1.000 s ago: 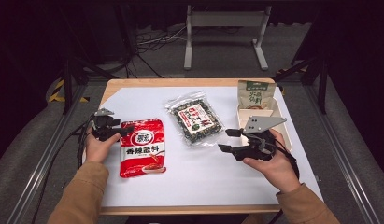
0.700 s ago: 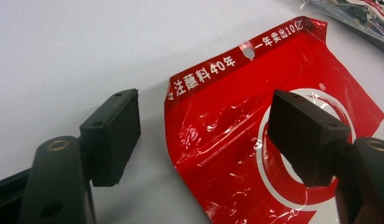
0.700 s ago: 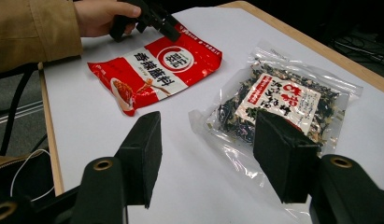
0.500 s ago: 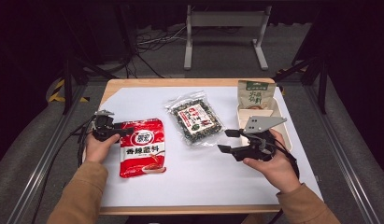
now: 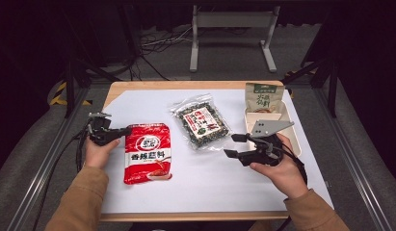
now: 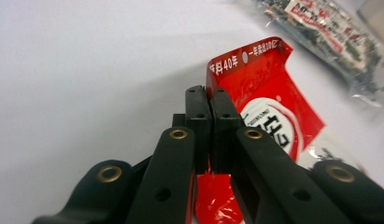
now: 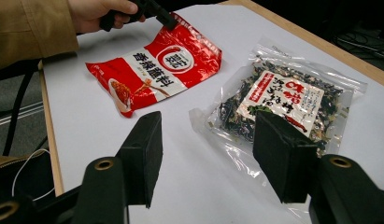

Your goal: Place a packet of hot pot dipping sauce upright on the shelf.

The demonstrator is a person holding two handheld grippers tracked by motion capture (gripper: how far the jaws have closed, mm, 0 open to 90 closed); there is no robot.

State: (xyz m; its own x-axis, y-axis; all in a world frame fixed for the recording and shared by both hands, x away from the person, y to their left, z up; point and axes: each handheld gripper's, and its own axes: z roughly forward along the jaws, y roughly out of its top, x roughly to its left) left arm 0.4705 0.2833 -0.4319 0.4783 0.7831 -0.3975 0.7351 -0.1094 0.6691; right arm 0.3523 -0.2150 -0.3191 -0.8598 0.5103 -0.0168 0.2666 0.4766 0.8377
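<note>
High view: white sheet-covered wooden table [image 5: 152,192], person's forearms in tan sleeves coming in from the bottom edge. Left gripper [image 5: 119,131] sits at the upper-left corner of the flat red plastic snack packet with white label and black characters [image 5: 147,153]. Packet lies flat on the sheet, left of centre, long axis roughly front to back.

Left gripper view: jaws pressed together, no visible gap, the packet's top seal edge pinched between the pads [image 6: 222,112]. The corner near the hang hole curls up off the sheet; rest of the packet is down on the table.

Right gripper [image 5: 235,146] is held in the right hand [image 5: 282,168] over bare sheet, right of centre, jaws pointing left toward the packets. Right gripper view: jaws spread wide, nothing between them, not touching anything.

Clear plastic bag of dark dried greens with a red-and-white label [image 5: 202,125] lies flat at table centre, angled, just right of the red packet and apart from it. In the right gripper view it sits beyond the right-hand jaw, red packet farther off with the left gripper on its far corner.

Cream rectangular tray [image 5: 296,137] at the right edge, behind the right gripper. Green-topped paper pouch [image 5: 261,96] leans at the tray's far end; can't tell if it is inside or against it.
</note>
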